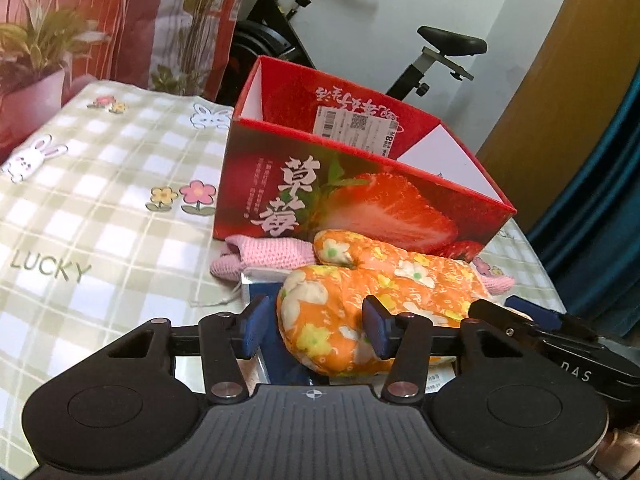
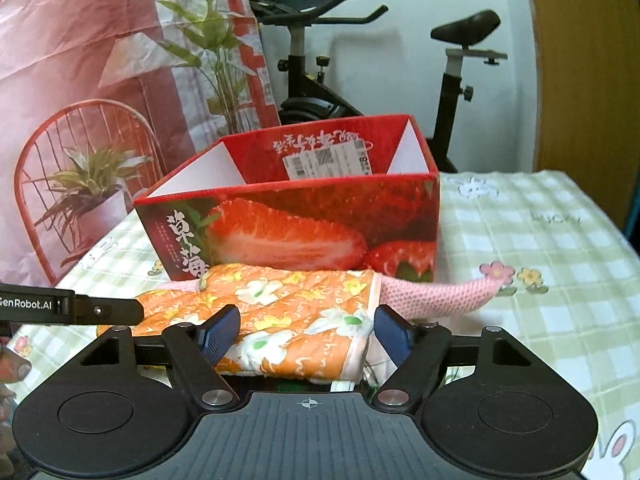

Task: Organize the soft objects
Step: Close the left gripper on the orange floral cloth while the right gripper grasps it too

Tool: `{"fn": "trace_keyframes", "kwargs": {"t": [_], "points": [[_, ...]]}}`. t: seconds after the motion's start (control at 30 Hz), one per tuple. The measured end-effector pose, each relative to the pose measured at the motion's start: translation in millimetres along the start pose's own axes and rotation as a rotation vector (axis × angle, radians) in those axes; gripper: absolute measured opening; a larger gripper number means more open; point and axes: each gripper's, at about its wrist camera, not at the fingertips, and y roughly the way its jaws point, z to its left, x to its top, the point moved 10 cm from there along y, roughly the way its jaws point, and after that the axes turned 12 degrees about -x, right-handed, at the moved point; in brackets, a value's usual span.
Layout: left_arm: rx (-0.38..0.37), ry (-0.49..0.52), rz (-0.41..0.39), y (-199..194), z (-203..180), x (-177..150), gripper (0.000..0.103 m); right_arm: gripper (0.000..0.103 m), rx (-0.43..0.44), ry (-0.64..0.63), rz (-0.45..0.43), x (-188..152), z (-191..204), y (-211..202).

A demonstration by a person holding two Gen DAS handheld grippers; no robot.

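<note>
Right at 6 o'clock in both wrist views sit the grippers, so here's the rundown. Left gripper [image 1: 316, 326] has its blue pads partly spread with the rounded end of the orange flower-print quilted oven mitt [image 1: 360, 300] between them; the right-hand pad looks like it's touching the fabric, the left-hand one seems a hair off it, so honestly I can't tell if it's actually pinching. Right gripper [image 2: 306, 336] is also partly spread, straddling the mitt's cuff end [image 2: 280, 312], pads just beside the fabric on both sides, no clear squeeze.

Mitt lies on the green-and-white checked tablecloth with bunnies and flowers [image 1: 100, 184], draped over a pink knitted piece [image 2: 436, 296] that pokes out toward 3 o'clock in the right view. Some blue flat thing [image 1: 262, 292] is under the mitt too, can't make it out.

At 12 o'clock from the mitt, just behind it, stands the red open-top cardboard box with strawberry print [image 1: 360, 200]. Whether anything lies on its floor is hidden.
</note>
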Motion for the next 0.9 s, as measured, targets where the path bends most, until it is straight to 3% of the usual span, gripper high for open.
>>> {"fn": "trace_keyframes", "kwargs": {"t": [0.3, 0.47, 0.67, 0.7, 0.77, 0.9], "points": [[-0.035, -0.04, 0.005, -0.1, -4.6, -7.5, 0.055, 0.073, 0.033, 0.07, 0.03, -7.5, -5.8, 5.2], [-0.042, -0.037, 0.015, 2.8, -6.2, -10.1, 0.058, 0.066, 0.037, 0.052, 0.018, -7.9, -1.9, 2.6], [-0.061, -0.045, 0.003, 2.0, -6.3, -10.7, 0.056, 0.049, 0.039, 0.028, 0.006, -7.1, -0.3, 2.1], [-0.061, -0.042, -0.002, 1.6, -6.5, -9.9, 0.054, 0.046, 0.035, 0.021, 0.001, -6.3, -0.2, 1.6], [-0.053, -0.023, -0.013, -0.9, -6.9, -8.4, 0.033, 0.04, 0.028, 0.011, -0.011, -3.7, -1.0, -0.1], [-0.061, -0.02, -0.054, -8.2, -6.0, -3.2, 0.02, 0.025, 0.026, 0.012, -0.033, 1.3, -4.5, -4.6]]}}
